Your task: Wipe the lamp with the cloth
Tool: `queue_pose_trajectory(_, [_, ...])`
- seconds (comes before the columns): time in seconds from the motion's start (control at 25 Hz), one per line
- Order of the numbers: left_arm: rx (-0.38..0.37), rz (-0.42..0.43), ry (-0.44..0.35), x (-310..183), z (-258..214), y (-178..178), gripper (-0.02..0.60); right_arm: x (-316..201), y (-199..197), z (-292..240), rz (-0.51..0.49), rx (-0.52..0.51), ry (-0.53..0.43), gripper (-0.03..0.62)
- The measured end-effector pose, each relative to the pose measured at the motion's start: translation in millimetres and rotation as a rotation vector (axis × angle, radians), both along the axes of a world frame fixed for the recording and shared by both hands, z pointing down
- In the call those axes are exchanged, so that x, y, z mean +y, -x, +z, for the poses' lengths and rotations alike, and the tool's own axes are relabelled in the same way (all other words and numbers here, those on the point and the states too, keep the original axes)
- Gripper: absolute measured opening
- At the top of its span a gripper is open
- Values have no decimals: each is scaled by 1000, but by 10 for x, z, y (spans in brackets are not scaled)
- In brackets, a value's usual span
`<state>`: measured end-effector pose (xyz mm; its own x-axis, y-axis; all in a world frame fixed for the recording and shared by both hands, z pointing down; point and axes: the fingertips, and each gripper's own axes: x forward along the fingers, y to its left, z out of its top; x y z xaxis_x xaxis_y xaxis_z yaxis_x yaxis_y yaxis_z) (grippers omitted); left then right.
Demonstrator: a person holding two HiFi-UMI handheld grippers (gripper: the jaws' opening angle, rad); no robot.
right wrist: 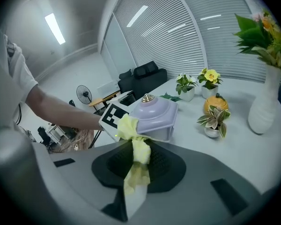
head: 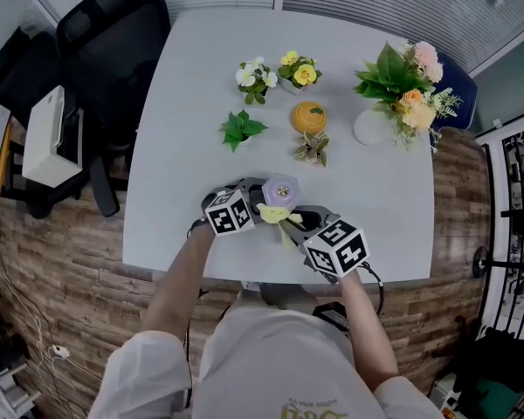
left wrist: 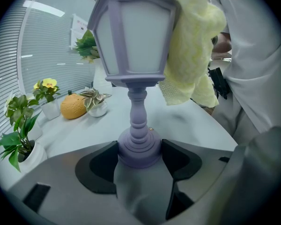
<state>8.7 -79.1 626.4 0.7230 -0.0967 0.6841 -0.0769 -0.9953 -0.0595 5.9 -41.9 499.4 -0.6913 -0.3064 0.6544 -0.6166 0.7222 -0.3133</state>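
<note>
Our left gripper (left wrist: 138,156) clamps the lamp (left wrist: 133,36) by its round base, a grip only its own view shows us. Our right gripper (right wrist: 133,182) pinches the yellow cloth (right wrist: 131,130) against the lamp's side.

Table (head: 183,147): carries everything listed here except the chair.
Lamp (head: 281,190): near the table's front edge, about midway along it. Its base sits between the jaws of the left gripper (left wrist: 138,156), touching both.
Cloth (head: 275,215): pinched in the jaws of the right gripper (right wrist: 138,163), with its upper end against the right side of the lamp's top.
Grippers: left one left of the lamp; right one right of it and nearer the person.
Fruit (head: 308,116): behind the lamp, mid-table — a small plant (head: 313,147) just in front.
Leafy plant (head: 241,129): left of the fruit.
Flower pots (head: 256,77) (head: 298,71): side by side, behind the fruit.
Vase (head: 373,127): right of the fruit.
Chair (head: 113,42): off the table's far left corner.
</note>
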Motion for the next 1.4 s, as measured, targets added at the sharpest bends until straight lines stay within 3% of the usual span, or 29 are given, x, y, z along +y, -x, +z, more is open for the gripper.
queue_pose_trajectory(1.4, [0,-3,-4,1,-2,-3,296,-50,-71,181,12,-27,56,71])
